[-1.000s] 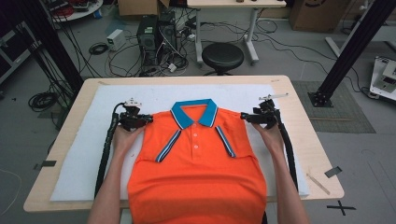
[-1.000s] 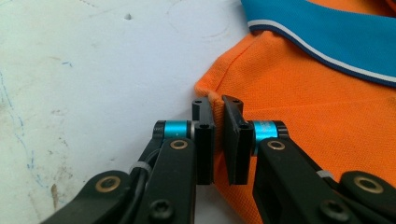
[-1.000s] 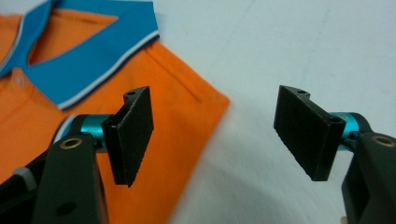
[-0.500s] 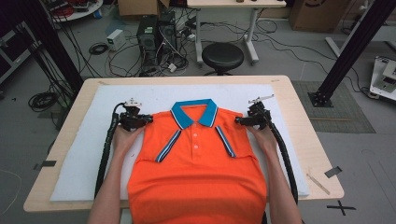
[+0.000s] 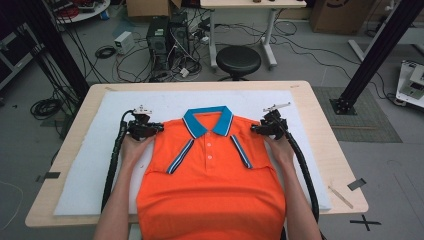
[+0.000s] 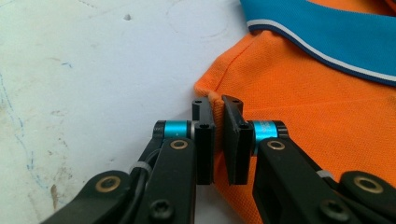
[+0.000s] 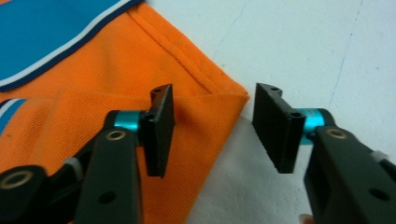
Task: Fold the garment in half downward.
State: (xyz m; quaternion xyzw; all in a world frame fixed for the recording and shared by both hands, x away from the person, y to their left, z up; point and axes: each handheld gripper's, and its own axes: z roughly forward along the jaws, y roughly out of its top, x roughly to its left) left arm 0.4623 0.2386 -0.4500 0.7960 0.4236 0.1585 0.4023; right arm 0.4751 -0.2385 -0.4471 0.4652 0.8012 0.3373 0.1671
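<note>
Since the earlier frame, the right hand-held gripper (image 7: pixel 212 133) has been lowered to the shirt (image 5: pixel 212 185) on the counter (image 5: pixel 320 150), jaws just closing, half-wide astride its shoulder corner, while the left hand-held gripper (image 6: pixel 218 140) is clamped on the opposite corner, presumably for lifting.

The polo shirt (image 5: pixel 212 195) was bright orange, its collar (image 5: pixel 207 121) blue with a thin white and dark-blue stripe along the edge. Its folded sleeve cuffs (image 5: pixel 179 156) carried blue, white and dark stripes. The claws (image 6: pixel 218 140) were black with turquoise rings. The mat (image 5: pixel 95 150) was white, the bench (image 5: pixel 330 150) pale wood.
</note>
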